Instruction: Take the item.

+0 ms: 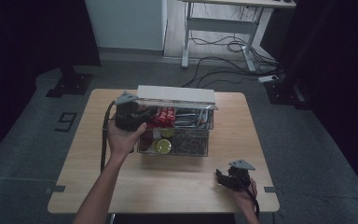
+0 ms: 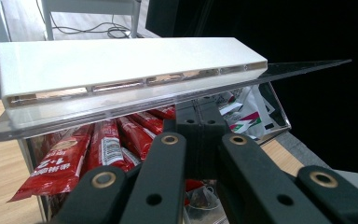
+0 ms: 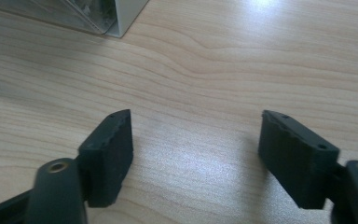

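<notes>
Left hand-held gripper (image 2: 196, 122): jaws closed, empty, nearer hand; red sachets (image 2: 98, 149) directly ahead, below raised lid (image 2: 121, 74).

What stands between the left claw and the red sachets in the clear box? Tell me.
The box's clear lid, with its white bar, hangs raised over the opening above the left claw, not in front of it. The shut claw points at the red sachets inside the clear box; nothing visible lies between.
</notes>
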A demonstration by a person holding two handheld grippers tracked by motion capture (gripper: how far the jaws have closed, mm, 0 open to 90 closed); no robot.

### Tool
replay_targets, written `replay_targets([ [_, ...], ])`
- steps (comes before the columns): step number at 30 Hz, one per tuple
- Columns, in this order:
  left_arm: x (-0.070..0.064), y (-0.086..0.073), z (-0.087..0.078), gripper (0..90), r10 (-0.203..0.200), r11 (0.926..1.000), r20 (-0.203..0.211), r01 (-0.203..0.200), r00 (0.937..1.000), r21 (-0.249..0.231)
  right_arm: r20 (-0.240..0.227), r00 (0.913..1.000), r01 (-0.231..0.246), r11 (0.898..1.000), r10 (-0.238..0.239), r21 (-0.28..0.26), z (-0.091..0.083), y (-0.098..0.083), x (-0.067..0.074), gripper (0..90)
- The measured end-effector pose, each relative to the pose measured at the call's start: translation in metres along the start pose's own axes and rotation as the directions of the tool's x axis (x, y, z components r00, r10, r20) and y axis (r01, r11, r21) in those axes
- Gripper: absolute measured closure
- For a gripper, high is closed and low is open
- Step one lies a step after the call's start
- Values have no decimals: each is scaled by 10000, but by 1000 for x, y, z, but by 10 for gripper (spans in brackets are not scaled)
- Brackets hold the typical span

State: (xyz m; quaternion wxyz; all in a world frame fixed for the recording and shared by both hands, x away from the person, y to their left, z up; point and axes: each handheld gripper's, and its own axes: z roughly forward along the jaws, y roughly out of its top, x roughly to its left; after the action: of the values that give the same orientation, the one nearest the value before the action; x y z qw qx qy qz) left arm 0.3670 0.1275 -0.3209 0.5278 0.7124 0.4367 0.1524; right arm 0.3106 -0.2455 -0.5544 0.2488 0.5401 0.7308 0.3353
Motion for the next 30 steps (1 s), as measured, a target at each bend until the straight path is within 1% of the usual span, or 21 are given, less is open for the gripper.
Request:
replay_targets([
  [1,0,0,0,900,0,10000,0,0,10000,0,0,10000,0,10000,0,0,0,0,0,280],
  [2,0,0,1,900,46,10000,9,-46,10000,38,37,10000,47,10000,-47,-78,-1,0,1,305],
  [5,0,0,1,900,60,10000,33,-60,10000,42,7,10000,66,9998,-66,-195,-1,0,1,317],
  [8,0,0,2,900,62,10000,113,-62,9999,9,-103,9999,65,9995,-69,-306,-3,3,4,332],
  [9,0,0,2,900,59,10000,135,-59,9999,1,-147,9999,76,9983,-85,-584,-8,6,5,342],
  [11,0,0,4,900,79,10000,198,-79,9998,-6,-278,9996,27,9962,-52,-874,-15,11,6,350],
  [12,0,0,4,900,97,10000,227,-97,9997,-5,-351,9994,-38,9949,2,-1009,-19,13,7,353],
  [13,0,0,4,900,97,10000,227,-97,9997,-5,-351,9994,-38,9949,2,-1009,-19,13,7,353],
  [14,0,0,4,900,110,9999,268,-110,9996,0,-412,9991,-20,9919,-33,-1267,-27,19,9,357],
  [16,0,0,5,900,107,9999,297,-107,9995,10,-423,9991,-114,9874,47,-1579,-36,26,9,359],
  [17,0,0,5,900,107,9999,297,-107,9995,10,-423,9991,-114,9874,47,-1579,-36,26,9,359],
  [18,0,0,5,900,102,9999,308,-103,9995,28,-443,9990,-169,9842,92,-1762,-41,30,9,361],
  [19,0,1,5,900,106,9999,311,-107,9995,44,-549,9982,-357,9783,249,-2041,-48,37,9,363],
  [22,0,2,4,900,108,9999,333,-110,9994,54,-641,9977,-345,9741,206,-2234,-57,47,9,363],
  [23,0,2,4,900,108,9999,333,-110,9994,54,-641,9977,-345,9741,206,-2234,-57,47,9,363],
  [26,-1,2,5,900,118,9999,347,-120,9993,57,-789,9969,-270,9687,77,-2466,-68,62,11,364],
  [27,-1,2,5,900,118,9999,347,-120,9993,57,-789,9969,-270,9687,77,-2466,-68,62,11,364],
  [30,-1,2,5,900,87,9999,349,-90,9994,81,-907,9959,-200,9657,-37,-2587,-73,71,13,364],
])
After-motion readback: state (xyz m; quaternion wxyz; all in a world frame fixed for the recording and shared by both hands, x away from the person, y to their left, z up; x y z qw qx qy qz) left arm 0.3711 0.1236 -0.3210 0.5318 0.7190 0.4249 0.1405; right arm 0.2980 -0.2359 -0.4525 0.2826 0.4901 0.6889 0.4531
